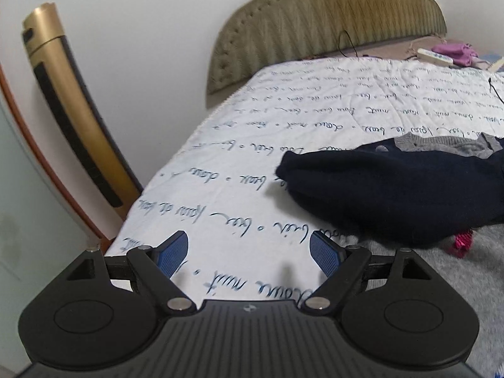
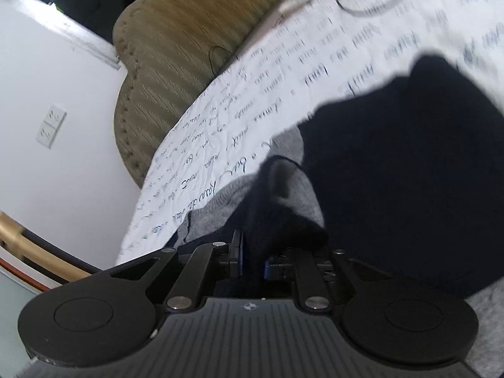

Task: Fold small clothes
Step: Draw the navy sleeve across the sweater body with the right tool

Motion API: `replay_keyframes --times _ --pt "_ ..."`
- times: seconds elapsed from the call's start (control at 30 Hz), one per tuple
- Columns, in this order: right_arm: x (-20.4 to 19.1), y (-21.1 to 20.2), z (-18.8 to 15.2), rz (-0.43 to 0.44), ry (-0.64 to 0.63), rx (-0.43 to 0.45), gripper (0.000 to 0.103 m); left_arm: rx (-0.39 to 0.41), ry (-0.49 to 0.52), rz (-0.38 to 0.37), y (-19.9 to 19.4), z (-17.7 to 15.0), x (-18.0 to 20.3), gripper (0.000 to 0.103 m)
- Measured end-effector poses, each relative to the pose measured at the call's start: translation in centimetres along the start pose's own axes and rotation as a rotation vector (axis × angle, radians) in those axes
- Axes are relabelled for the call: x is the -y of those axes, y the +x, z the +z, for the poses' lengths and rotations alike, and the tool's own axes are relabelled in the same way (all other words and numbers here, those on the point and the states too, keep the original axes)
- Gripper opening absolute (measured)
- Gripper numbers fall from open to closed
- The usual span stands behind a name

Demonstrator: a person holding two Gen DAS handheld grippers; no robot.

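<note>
We see our left hand-held gripper (image 1: 249, 256) spread wide, holding nothing, above a bed sheet (image 1: 239, 163) printed with handwriting. Ahead and to its right lies a dark navy sweater (image 1: 393, 189) over a grey garment (image 1: 441, 146). Our right hand-held gripper (image 2: 252, 260) pinches a fold of the navy sweater (image 2: 393, 173).

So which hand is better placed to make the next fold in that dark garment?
Probably the right gripper: its jaws are shut on the navy garment. The left gripper is open over bare bedsheet, beside it.
</note>
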State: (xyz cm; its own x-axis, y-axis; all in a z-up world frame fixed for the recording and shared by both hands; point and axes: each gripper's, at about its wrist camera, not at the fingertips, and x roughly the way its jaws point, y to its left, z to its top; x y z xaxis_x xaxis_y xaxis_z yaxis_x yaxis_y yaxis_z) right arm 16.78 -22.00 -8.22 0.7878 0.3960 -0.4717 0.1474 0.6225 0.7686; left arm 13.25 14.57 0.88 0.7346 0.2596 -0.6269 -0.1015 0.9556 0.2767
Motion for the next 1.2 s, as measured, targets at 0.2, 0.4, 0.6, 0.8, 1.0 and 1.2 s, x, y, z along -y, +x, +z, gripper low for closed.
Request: replay_keyframes --times 0.2,0.4,0.6,0.8,1.0,1.2 --pt "-1.1 -0.3 0.6 0.044 0.031 -0.008 0.032 0.034 0.08 -0.081 0.6 0.3 1.1 0.085" --pt "-7.6 0.1 2.5 0.068 -0.056 -0.033 0.012 0.077 0.152 -0.135 1.1 0.2 3.1 0.085" --pt "-18.5 -0.8 4.2 0.267 -0.178 -0.036 0.012 0.201 0.227 -0.103 0.0 0.8 6.6 0.085" --pt "-25.4 -3.2 4.5 0.429 -0.293 -0.018 0.012 0.304 0.232 0.072 0.3 2.2 9.5 0.103" --pt "-19.7 -6.8 7.3 0.311 -0.223 0.164 0.012 0.212 0.086 0.271 4.5 4.6 5.3 0.102" --pt "-9.0 -6.4 7.8 0.102 -0.08 0.157 0.012 0.118 0.013 0.256 6.2 3.5 1.7 0.102"
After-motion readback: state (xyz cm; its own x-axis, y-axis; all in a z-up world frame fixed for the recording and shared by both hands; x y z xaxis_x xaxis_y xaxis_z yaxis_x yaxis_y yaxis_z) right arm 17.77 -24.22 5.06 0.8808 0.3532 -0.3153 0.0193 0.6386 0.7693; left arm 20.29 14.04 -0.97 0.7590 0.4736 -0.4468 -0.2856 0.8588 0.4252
